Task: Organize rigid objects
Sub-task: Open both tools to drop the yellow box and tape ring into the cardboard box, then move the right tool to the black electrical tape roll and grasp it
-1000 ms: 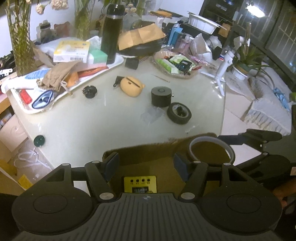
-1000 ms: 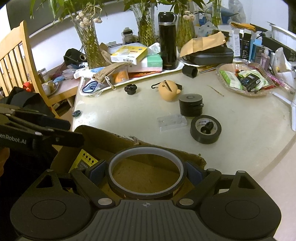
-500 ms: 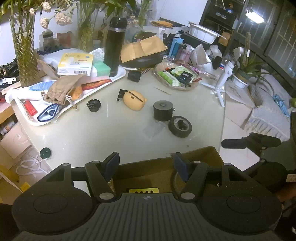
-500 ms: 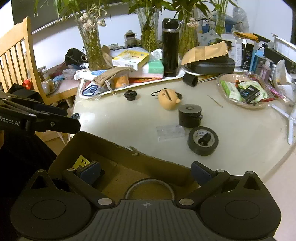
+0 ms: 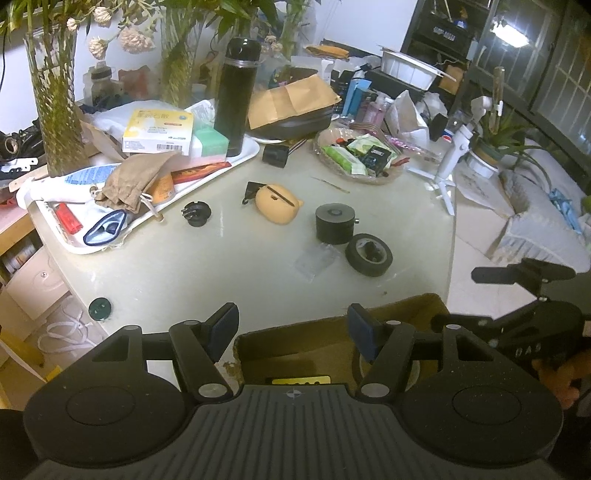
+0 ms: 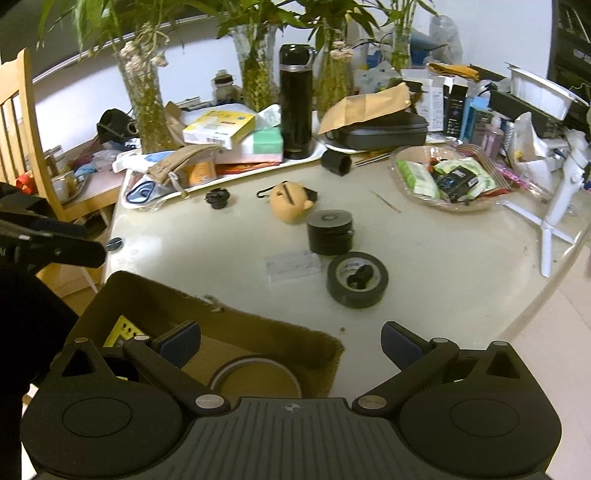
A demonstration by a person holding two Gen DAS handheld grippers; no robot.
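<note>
- The right gripper (image 6: pixel 290 341) let go of the tape ring (image 6: pixel 255 374), which dropped into the box (image 6: pixel 258 328).
- Its jaws spread wide.
- Both grippers drew back from the box.

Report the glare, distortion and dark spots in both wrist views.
Left wrist view: ceiling light blows out top right; fisheye bends the table edge; cardboard box interior is dim. Right wrist view: soft sheen on the table; wooden chair bows; corners vignette black.

Lighting: dim, warm; bright ceiling lamp (image 5: pixel 511 31) at 1 o'clock. Glare streaks on pale glossy surface (image 5: pixel 229 258). Strong fisheye bending at edges.
</note>
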